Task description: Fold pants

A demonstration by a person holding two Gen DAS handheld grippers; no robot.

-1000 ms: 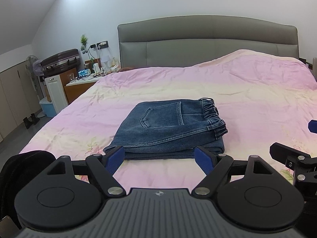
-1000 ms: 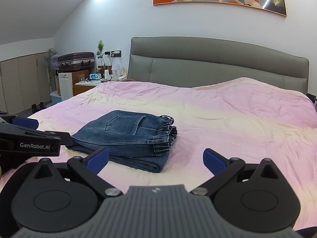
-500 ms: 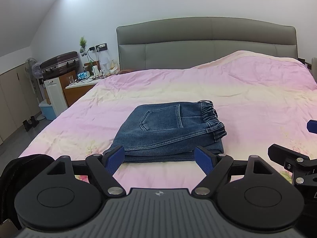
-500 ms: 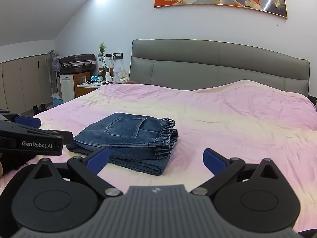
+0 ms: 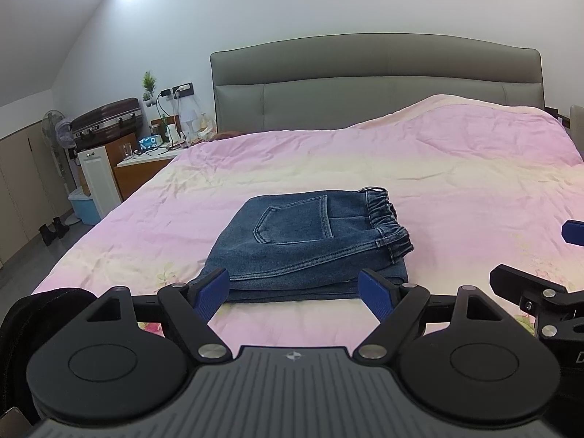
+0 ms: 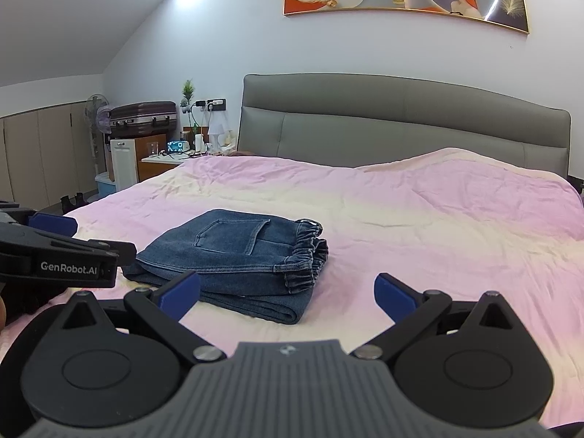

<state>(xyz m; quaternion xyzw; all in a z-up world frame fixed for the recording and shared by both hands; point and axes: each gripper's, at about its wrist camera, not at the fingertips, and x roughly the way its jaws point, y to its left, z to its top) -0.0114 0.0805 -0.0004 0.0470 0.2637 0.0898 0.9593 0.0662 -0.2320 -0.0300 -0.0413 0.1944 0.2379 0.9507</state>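
The blue denim pants [image 5: 306, 244] lie folded into a compact stack on the pink bed [image 5: 456, 189], back pocket up, elastic waistband at the right. They also show in the right wrist view [image 6: 233, 255]. My left gripper [image 5: 294, 294] is open and empty, held just short of the stack's near edge. My right gripper [image 6: 288, 294] is open and empty, near the stack's near right corner. The left gripper shows at the left edge of the right wrist view [image 6: 65, 255].
A grey padded headboard [image 5: 376, 80] stands at the back. A nightstand [image 5: 146, 168] with clutter, a suitcase [image 5: 106, 118], a fan and a blue bin [image 5: 85, 206] stand left of the bed. A dark object [image 5: 33, 314] lies at the near left.
Both grippers have drawn back and risen slightly from the folded pants. The pants have not moved.
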